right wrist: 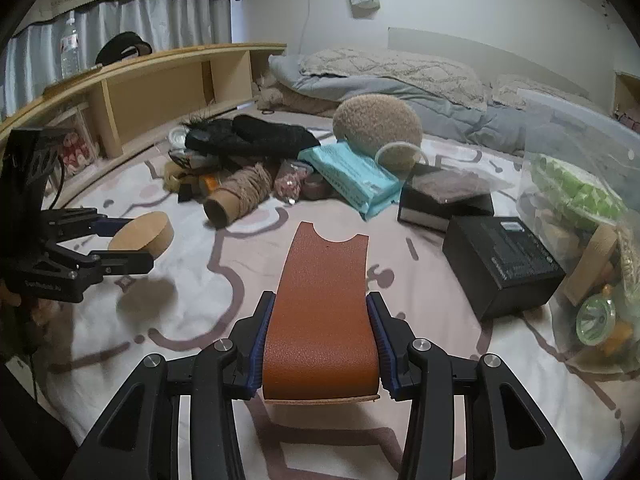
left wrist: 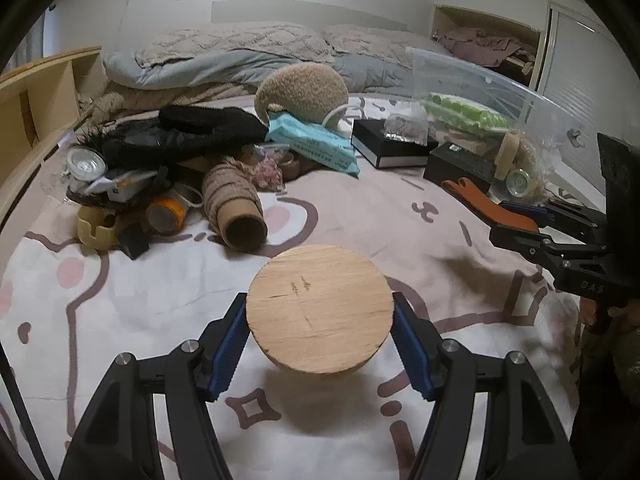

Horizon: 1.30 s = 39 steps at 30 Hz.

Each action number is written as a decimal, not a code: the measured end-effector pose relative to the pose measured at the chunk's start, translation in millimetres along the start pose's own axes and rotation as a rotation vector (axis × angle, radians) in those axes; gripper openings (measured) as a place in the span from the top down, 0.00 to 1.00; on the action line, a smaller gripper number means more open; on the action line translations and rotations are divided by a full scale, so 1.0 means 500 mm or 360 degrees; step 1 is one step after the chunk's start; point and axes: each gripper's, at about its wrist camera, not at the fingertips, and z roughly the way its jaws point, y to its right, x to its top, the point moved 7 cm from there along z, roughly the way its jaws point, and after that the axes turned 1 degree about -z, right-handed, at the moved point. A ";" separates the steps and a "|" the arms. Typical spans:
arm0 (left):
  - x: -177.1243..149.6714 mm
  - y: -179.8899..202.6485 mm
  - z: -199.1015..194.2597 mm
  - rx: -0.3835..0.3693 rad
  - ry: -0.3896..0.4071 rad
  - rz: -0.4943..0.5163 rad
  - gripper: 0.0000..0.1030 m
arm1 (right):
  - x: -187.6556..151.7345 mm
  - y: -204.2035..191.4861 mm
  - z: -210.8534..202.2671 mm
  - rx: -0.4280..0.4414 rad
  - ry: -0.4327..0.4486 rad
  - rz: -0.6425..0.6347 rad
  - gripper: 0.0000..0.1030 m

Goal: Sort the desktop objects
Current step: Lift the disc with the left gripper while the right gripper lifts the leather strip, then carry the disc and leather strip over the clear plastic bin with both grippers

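Note:
My left gripper (left wrist: 320, 320) is shut on a round wooden disc (left wrist: 319, 308) and holds it above the patterned bed sheet; the disc also shows in the right wrist view (right wrist: 142, 236). My right gripper (right wrist: 320, 336) is shut on a curved brown leather piece (right wrist: 324, 304), held above the sheet; that piece shows in the left wrist view (left wrist: 492, 204) at the right. A pile of loose objects lies beyond: a twine spool (left wrist: 234, 208), a teal wipes pack (left wrist: 316, 142), black fabric (left wrist: 188, 132), a yellow tape roll (left wrist: 166, 212).
A clear plastic bin (right wrist: 580, 184) with green items stands at the right. Two black boxes (right wrist: 500, 264) sit beside it. A plush ball (right wrist: 378, 128) and bedding lie behind. A wooden shelf (right wrist: 160, 80) runs along the left.

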 end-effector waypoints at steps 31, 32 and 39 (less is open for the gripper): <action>0.243 0.074 -0.228 0.0097 0.0415 0.0184 0.34 | 0.195 0.016 -0.221 -0.0110 0.0211 -0.0080 0.56; 0.252 0.079 -0.236 0.0110 0.0437 0.0194 0.34 | 0.202 0.020 -0.231 -0.0108 0.0218 -0.0080 0.56; 0.330 0.118 -0.278 0.0126 0.0536 0.0230 0.34 | 0.275 0.058 -0.306 -0.0129 0.0310 -0.0075 0.56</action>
